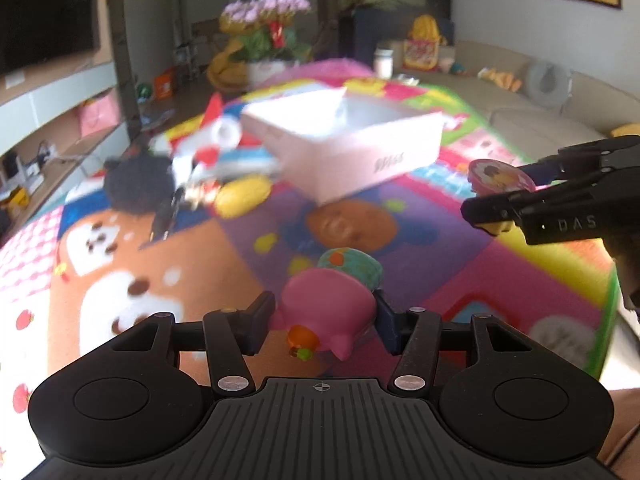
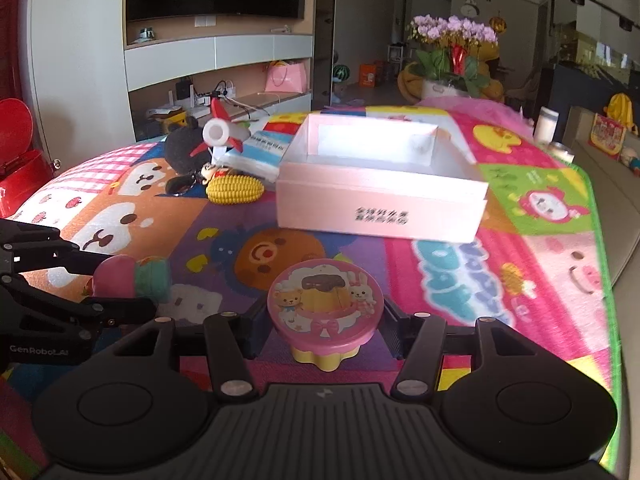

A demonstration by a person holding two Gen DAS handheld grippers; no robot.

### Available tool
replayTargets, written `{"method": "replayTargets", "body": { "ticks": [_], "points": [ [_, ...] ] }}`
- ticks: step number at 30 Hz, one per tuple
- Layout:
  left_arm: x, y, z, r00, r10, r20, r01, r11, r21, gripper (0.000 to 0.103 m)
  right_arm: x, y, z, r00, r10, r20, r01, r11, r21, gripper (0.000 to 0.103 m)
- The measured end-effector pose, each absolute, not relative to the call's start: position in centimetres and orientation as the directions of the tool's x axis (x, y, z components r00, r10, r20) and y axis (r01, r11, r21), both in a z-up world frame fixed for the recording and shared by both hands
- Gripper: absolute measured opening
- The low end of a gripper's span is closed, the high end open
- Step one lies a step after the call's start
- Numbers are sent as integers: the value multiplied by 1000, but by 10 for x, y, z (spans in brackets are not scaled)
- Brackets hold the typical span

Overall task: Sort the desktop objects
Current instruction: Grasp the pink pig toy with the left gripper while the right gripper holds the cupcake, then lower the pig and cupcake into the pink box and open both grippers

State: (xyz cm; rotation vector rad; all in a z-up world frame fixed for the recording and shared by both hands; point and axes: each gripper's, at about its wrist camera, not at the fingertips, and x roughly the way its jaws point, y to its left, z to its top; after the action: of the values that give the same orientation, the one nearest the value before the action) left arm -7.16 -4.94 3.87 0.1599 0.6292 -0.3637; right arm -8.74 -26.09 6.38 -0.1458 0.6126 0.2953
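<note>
My left gripper (image 1: 322, 320) is shut on a pink and teal squishy toy (image 1: 332, 300), held above the colourful play mat (image 1: 224, 264). It also shows in the right wrist view (image 2: 132, 278). My right gripper (image 2: 320, 334) is shut on a pudding cup (image 2: 324, 312) with a pink cartoon lid and yellow base; it also shows in the left wrist view (image 1: 500, 178). An open, empty pink box (image 2: 380, 200) stands on the mat ahead of both grippers; it also shows in the left wrist view (image 1: 352, 152).
Left of the box lie a yellow toy corn (image 2: 234, 188), a black plush (image 2: 184, 148), sunglasses (image 2: 180, 186), a red and white toy plane (image 2: 224, 132) and a tissue pack (image 2: 260, 152). The mat's green edge (image 2: 600, 240) runs along the right.
</note>
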Motion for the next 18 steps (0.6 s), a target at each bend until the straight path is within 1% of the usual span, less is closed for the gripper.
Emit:
{"method": "replayTargets", "body": {
  "ticks": [2, 5, 8, 10, 11, 12, 14, 16, 17, 18],
  "points": [
    [-72, -59, 55, 773, -300, -559, 395, 917, 53, 58, -90, -276, 80, 804, 221, -551, -301, 952, -59, 55],
    [-59, -77, 81, 821, -313, -478, 412, 904, 115, 58, -86, -298, 108, 851, 197, -487, -260, 963, -65, 55],
    [-30, -98, 107, 859, -327, -393, 417, 894, 167, 58, -65, -315, 141, 885, 201, -420, -231, 973, -19, 55],
    [-3, -113, 121, 885, -332, -326, 406, 894, 191, 58, -43, -321, 163, 894, 238, -380, -242, 970, 40, 55],
    [14, -120, 126, 902, -322, -289, 387, 899, 205, 62, -28, -322, 173, 897, 257, -360, -250, 966, 68, 55],
    [32, -124, 128, 915, -303, -268, 361, 909, 206, 69, -11, -321, 182, 897, 273, -349, -256, 962, 95, 55],
    [67, -126, 128, 908, -267, -324, 335, 926, 175, 81, 26, -318, 192, 884, 311, -349, -275, 950, 151, 56],
    [79, -115, 124, 901, -245, -357, 308, 943, 129, 84, 58, -316, 190, 875, 312, -371, -263, 948, 178, 68],
    [75, -107, 121, 904, -231, -360, 289, 950, 116, 93, 68, -315, 185, 878, 289, -381, -241, 956, 170, 69],
    [68, -97, 116, 907, -220, -358, 274, 956, 106, 97, 75, -315, 178, 879, 271, -392, -227, 962, 154, 69]
  ]
}}
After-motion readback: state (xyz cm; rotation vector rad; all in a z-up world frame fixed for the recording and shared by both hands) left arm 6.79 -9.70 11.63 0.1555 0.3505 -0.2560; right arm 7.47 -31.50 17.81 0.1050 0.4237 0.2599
